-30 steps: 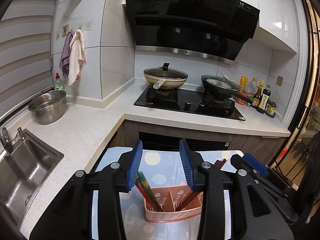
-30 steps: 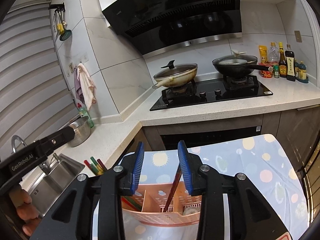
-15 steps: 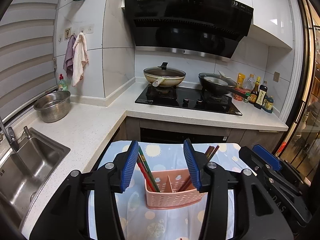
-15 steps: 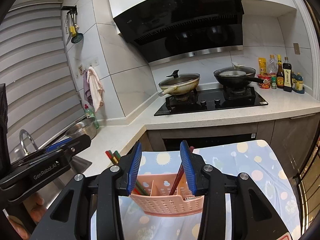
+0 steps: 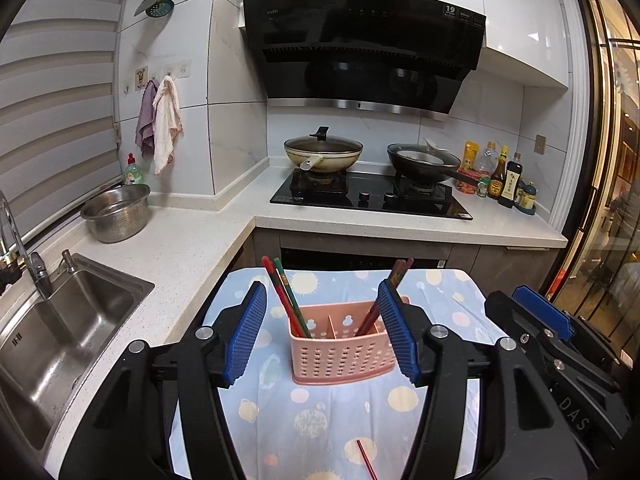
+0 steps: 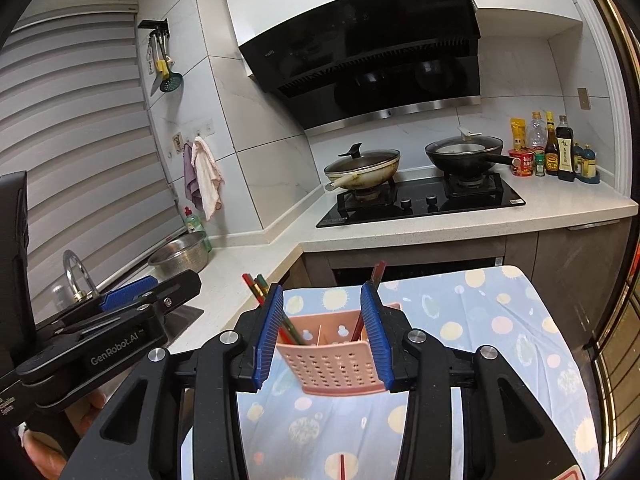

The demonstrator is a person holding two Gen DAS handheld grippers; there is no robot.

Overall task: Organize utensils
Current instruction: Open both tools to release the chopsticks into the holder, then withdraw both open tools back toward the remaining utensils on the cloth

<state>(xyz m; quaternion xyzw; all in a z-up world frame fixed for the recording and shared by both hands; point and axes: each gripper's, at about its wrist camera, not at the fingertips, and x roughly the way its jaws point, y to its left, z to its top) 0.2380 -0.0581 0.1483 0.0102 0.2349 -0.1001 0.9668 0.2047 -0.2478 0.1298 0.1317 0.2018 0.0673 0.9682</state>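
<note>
A pink perforated utensil basket (image 5: 340, 346) stands on the table with the blue patterned cloth (image 5: 320, 412). It also shows in the right wrist view (image 6: 332, 360). Red and green chopsticks (image 5: 286, 296) lean in its left compartment, dark red ones (image 5: 390, 292) in its right. A loose red chopstick (image 5: 366, 460) lies on the cloth near me; its end shows in the right wrist view (image 6: 342, 466). My left gripper (image 5: 322, 334) is open and empty, above and behind the basket. My right gripper (image 6: 323, 334) is open and empty, framing the basket.
A steel sink (image 5: 52, 332) and a steel colander bowl (image 5: 116, 212) are on the counter to the left. A stove (image 5: 372, 196) with a lidded wok and a frying pan is behind. Sauce bottles (image 5: 500, 178) stand at the back right.
Both grippers have pulled back and up from the basket, which now looks smaller and farther. The loose red chopstick on the cloth has come into view.
</note>
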